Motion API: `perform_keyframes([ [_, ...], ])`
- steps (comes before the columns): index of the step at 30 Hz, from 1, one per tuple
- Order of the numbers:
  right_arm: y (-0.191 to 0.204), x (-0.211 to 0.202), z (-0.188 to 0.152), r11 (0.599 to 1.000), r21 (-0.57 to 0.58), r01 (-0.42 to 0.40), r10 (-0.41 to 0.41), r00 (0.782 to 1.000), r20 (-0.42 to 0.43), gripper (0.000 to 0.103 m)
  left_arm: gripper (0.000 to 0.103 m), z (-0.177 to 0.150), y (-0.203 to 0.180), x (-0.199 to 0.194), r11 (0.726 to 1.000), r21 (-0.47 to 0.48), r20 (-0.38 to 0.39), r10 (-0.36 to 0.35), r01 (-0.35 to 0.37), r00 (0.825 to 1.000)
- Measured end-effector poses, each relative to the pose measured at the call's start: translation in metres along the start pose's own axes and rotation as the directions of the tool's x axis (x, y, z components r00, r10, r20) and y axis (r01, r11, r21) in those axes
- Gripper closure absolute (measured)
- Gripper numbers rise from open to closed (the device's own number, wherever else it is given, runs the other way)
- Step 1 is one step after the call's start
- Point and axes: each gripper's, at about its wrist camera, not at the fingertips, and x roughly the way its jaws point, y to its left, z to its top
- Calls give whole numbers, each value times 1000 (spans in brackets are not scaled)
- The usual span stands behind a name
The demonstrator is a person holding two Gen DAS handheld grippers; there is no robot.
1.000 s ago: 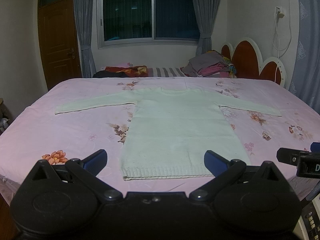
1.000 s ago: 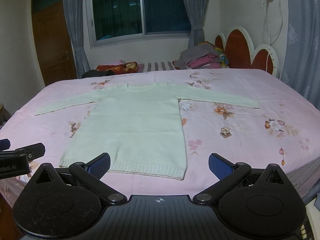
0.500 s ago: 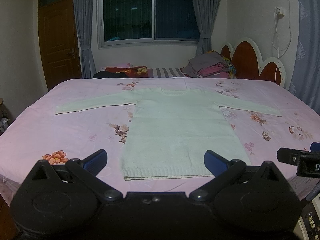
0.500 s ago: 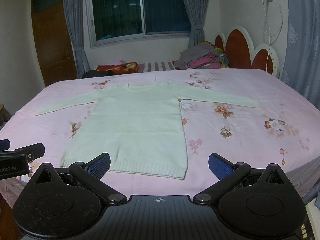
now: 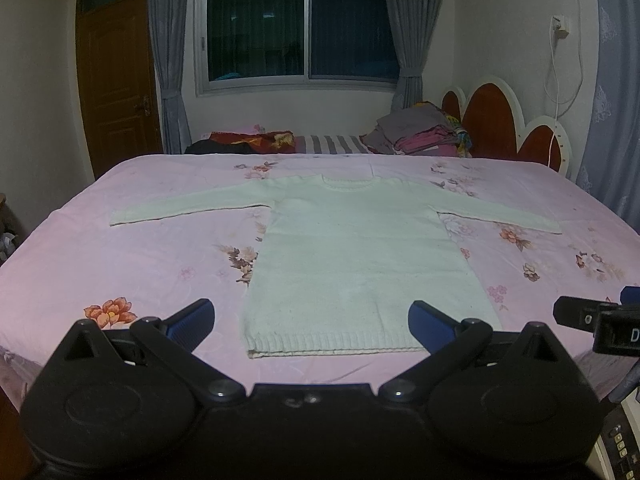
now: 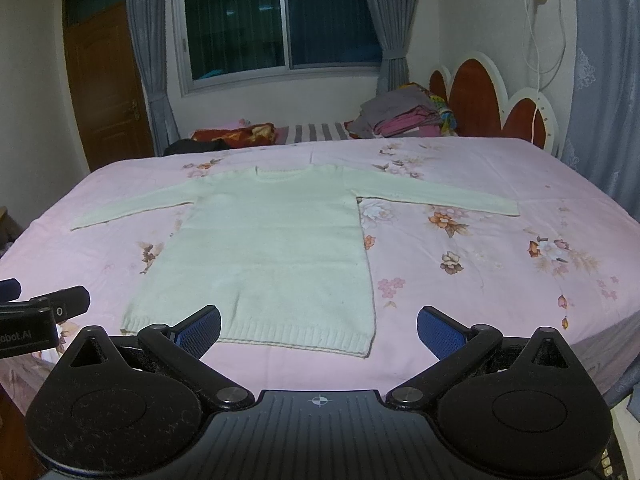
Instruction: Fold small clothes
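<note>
Pre-fold: sweater (image 5: 360, 256) flat on bed (image 5: 120, 264); left gripper (image 5: 311, 322), right gripper (image 6: 319, 330) released near hem. Next: grab sleeves.

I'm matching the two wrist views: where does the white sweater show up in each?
Left wrist: white sweater lies centred, its hem between the open left tool fingers.
Right wrist: white sweater sits left of centre, hem reaching the left finger of the open right tool.
Shared landmark: folded clothes pile.

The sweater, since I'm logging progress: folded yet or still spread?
Spread. The sweater lies flat on the bed, both sleeves stretched out sideways, hem straight, no layer turned over.
</note>
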Motion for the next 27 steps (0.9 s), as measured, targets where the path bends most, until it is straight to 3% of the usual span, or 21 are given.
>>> perform_keyframes([
  [27,1,-1,1,1000,0,9,-9,1000,-8,0,0,-4,2,2,1000,-16,-4,-2,2,1000],
])
